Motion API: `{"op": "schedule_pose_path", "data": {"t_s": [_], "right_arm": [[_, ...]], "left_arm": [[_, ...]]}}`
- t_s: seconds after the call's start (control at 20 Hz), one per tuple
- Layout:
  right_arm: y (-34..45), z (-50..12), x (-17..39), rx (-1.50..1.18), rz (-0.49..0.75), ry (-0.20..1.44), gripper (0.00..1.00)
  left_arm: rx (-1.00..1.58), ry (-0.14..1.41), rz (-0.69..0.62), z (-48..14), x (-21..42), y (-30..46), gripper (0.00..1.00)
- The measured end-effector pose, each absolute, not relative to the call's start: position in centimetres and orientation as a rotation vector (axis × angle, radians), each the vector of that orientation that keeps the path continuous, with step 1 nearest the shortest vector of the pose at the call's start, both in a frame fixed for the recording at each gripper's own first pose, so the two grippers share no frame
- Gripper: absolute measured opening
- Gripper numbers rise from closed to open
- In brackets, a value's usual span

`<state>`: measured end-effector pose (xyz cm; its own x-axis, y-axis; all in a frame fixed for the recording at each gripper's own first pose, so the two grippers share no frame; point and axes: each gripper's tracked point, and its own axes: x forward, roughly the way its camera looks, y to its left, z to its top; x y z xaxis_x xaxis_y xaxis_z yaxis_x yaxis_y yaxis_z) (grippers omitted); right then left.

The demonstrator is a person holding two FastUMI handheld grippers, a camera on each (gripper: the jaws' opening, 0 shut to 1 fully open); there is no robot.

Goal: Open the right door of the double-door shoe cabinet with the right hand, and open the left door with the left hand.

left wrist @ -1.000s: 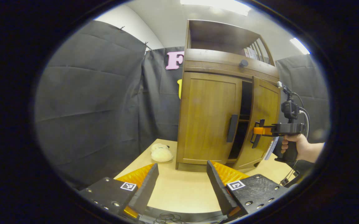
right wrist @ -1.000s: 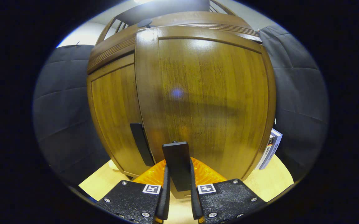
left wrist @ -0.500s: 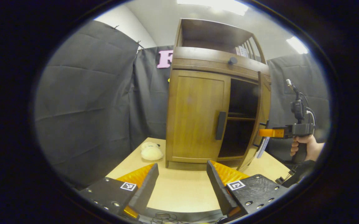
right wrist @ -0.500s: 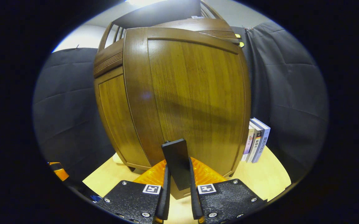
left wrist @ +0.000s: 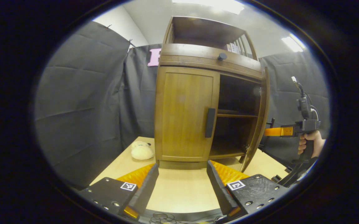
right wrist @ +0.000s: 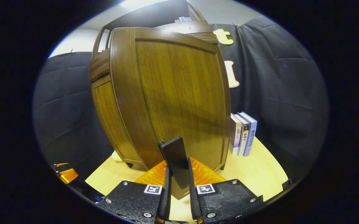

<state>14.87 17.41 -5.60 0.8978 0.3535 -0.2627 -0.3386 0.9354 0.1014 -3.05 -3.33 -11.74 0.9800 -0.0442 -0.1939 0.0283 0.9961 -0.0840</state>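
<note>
Here, at centre frame of the right gripper view, your right gripper (right wrist: pixel 177 186) is clamped on the right door's handle (right wrist: pixel 174 158), with the right door (right wrist: pixel 179 96) swung wide. In the left gripper view, your left gripper (left wrist: pixel 182 183) sits spread and empty at bottom centre on the table (left wrist: pixel 179 193), while the left door (left wrist: pixel 185 116) of the cabinet (left wrist: pixel 210 59) above is closed.

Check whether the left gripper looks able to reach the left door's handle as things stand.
Probably yes. The left gripper is open and faces the closed left door; only bare table lies before the handle.
</note>
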Motion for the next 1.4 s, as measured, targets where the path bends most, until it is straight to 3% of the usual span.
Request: {"op": "schedule_pose_path", "data": {"t_s": [0.35, 0.4, 0.5, 0.6, 0.65, 0.7, 0.8, 1.05, 1.4], "right_arm": [[13.2, -5.8, 13.6, 0.110, 0.321, 0.324, 0.21], [12.5, -5.9, 13.4, 0.134, 0.313, 0.334, 0.19], [10.7, -5.7, 13.1, 0.153, 0.296, 0.343, 0.16], [8.6, -5.5, 13.0, 0.095, 0.281, 0.337, 0.14], [7.4, -5.5, 13.1, 0.064, 0.280, 0.338, 0.11], [6.4, -5.5, 13.2, 0.049, 0.287, 0.341, 0.10], [4.7, -5.3, 13.4, 0.051, 0.314, 0.338, 0.07], [1.1, -5.1, 14.6, 0.009, 0.382, 0.301, 0.07], [-1.8, -4.9, 16.1, 0.065, 0.530, 0.301, 0.07]], "left_arm": [[-0.058, 0.208, -0.102, -11.4, -0.7, -5.8, 0.89], [-0.045, 0.213, -0.102, -11.3, -0.3, -6.1, 0.95], [-0.033, 0.223, -0.098, -11.1, 0.8, -7.2, 0.95], [-0.049, 0.226, -0.103, -11.0, 1.7, -8.6, 0.89], [-0.052, 0.231, -0.099, -10.9, 2.0, -9.6, 0.95], [-0.051, 0.238, -0.089, -10.7, 2.3, -10.4, 0.83], [-0.068, 0.236, -0.081, -9.9, 3.1, -12.8, 0.89], [-0.163, 0.260, -0.054, -9.6, 4.5, -17.9, 0.89], [-0.185, 0.224, 0.132, -8.9, 4.5, -19.0, 0.89]]}}
